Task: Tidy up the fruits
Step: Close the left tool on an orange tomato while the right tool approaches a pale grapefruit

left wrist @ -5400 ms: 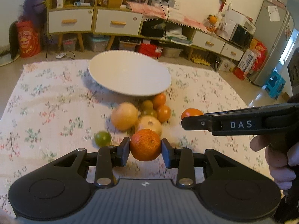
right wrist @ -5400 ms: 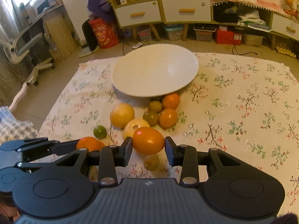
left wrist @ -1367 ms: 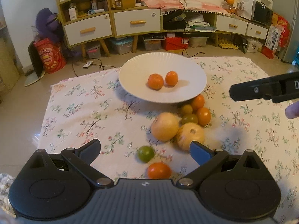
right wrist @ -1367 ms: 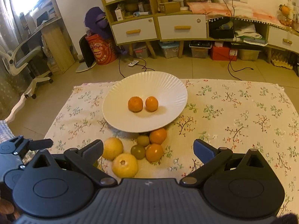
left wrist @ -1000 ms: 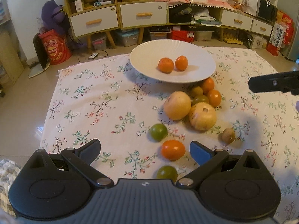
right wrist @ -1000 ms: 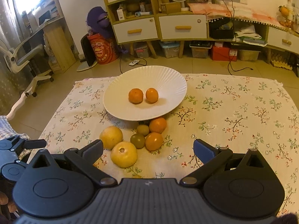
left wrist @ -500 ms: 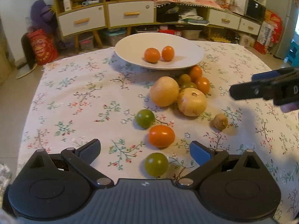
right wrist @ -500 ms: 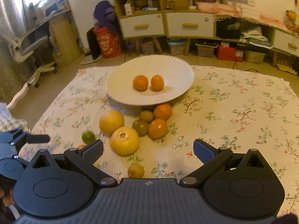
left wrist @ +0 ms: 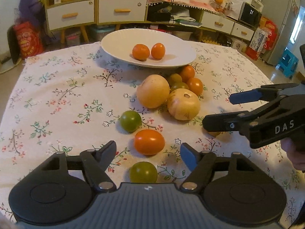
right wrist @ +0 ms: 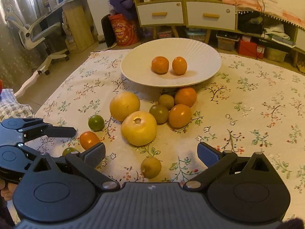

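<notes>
A white plate (left wrist: pixel 118 43) holds two small oranges (left wrist: pixel 141 52) at the back of the flowered tablecloth. Loose fruit lies in front of it: two big yellow fruits (left wrist: pixel 153 91), two orange ones and two green-brown ones. My left gripper (left wrist: pixel 148 150) hangs low over an orange tomato (left wrist: pixel 149 142). Its jaws are closing, with the tomato between them, and the pads stand clear of it. A green tomato (left wrist: pixel 143 172) lies just below. My right gripper (right wrist: pixel 151 153) is open above a small brown fruit (right wrist: pixel 151 167).
Another green tomato (left wrist: pixel 130 120) lies left of the pile. The right gripper (left wrist: pixel 218 110) reaches in from the right in the left wrist view. Cabinets (left wrist: pixel 95 13), a red bag (right wrist: pixel 123 29) and an office chair (right wrist: pixel 38 36) stand beyond the table.
Both grippers have sunk toward the tablecloth and tipped down. The left jaws have narrowed around the orange tomato. The right jaws remain wide.
</notes>
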Motion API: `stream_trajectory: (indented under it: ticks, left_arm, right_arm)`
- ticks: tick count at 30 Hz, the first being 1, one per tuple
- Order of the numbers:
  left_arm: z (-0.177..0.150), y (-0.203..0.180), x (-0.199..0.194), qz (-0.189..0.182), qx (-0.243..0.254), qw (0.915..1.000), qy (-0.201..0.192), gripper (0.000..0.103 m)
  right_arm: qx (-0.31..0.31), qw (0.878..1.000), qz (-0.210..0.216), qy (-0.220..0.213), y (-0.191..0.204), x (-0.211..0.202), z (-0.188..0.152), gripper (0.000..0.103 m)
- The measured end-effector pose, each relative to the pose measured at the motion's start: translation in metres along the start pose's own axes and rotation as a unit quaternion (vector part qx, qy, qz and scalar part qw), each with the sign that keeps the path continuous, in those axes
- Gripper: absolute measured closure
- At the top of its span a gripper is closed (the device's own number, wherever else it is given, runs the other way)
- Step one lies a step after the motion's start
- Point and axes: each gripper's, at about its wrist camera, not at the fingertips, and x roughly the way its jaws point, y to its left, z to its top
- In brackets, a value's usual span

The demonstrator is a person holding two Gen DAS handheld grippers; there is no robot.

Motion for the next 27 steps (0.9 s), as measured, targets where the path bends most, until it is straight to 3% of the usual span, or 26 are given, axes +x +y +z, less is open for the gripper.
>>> stream_trajectory:
  ticks: [17, 27]
  left_arm:
    - [0.006, 0.000, 0.009, -0.008, -0.011, 0.9999, 0.008, 0.066]
    - [0.009, 0.002, 0.009, -0.005, -0.026, 0.9996, 0.011, 0.081]
  right_arm:
    - [0.011, 1.000, -0.001, 0.011, 0.004, 0.022, 0.001, 0.006]
    - [0.007, 1.000, -0.004, 0.006, 0.010, 0.027, 0.004, 0.025]
